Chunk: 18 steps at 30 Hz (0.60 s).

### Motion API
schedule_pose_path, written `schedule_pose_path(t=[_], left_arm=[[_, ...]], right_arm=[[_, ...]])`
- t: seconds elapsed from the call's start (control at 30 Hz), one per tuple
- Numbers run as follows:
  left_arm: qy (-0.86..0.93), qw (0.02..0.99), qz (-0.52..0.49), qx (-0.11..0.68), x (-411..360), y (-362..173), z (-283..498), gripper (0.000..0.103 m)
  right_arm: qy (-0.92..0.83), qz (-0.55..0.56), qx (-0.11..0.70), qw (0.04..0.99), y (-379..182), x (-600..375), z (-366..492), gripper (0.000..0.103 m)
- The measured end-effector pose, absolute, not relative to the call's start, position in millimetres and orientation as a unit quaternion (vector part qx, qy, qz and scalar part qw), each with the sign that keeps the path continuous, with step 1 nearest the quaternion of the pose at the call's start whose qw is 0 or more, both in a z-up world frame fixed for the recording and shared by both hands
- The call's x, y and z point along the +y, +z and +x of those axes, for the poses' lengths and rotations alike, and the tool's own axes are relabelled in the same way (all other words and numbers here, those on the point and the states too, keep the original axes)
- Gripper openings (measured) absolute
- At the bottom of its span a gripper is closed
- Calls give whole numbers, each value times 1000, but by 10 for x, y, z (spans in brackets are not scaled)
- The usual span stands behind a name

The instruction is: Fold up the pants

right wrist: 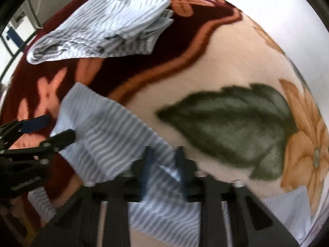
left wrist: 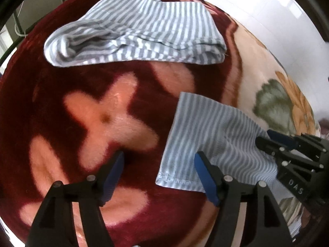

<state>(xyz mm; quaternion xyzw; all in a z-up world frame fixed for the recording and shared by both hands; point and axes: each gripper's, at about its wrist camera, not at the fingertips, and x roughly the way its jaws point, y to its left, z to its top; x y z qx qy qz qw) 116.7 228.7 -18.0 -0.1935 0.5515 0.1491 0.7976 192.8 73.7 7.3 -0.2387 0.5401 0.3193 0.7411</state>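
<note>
A pair of blue-and-white striped pants lies on a flowered blanket. One leg end with its hem point(left wrist: 207, 142) lies near me; it also shows in the right wrist view point(right wrist: 107, 127). My left gripper point(left wrist: 159, 164) is open and empty, its right finger over the hem's edge. My right gripper point(right wrist: 163, 160) is shut on a bunch of the striped fabric; it shows at the right in the left wrist view point(left wrist: 267, 138). A second, folded striped garment point(left wrist: 139, 28) lies at the far side and shows in the right wrist view too point(right wrist: 102, 26).
The blanket point(left wrist: 61, 86) is dark red with pink flowers on the left, cream with a green leaf point(right wrist: 232, 127) and orange flowers on the right. A white tiled floor point(left wrist: 267, 10) lies beyond the bed's far edge. A metal frame stands at the far left.
</note>
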Motion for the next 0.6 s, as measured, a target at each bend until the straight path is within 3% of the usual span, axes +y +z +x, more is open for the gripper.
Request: schedule_pose_path(t=[0.07,0.17,0.2,0.23,0.4,0.6], left_arm=[[146,801,-191,549,2263,-170,1151,63],[135,807,-197,540,2230,-132,1149,31],[127,809,-205,536,2231,-125,1151,15],[123,812,-219,527,2254,-103,1136,11],[156,831,-216,489,2335,87,1079,8],[187,840,-196,469,2397,171,1076,8]], right_arm=[[326,-236,536,742,99,754,1905,6],[327,-235,525,750,147,766,1885,5],[325,-232,520,755,176,796,1895,5],[322,-225,512,764,225,794,1908,5],[331,-207,466,794,478,916,1974,5],[325,-246,453,793,274,1251,2014,5]])
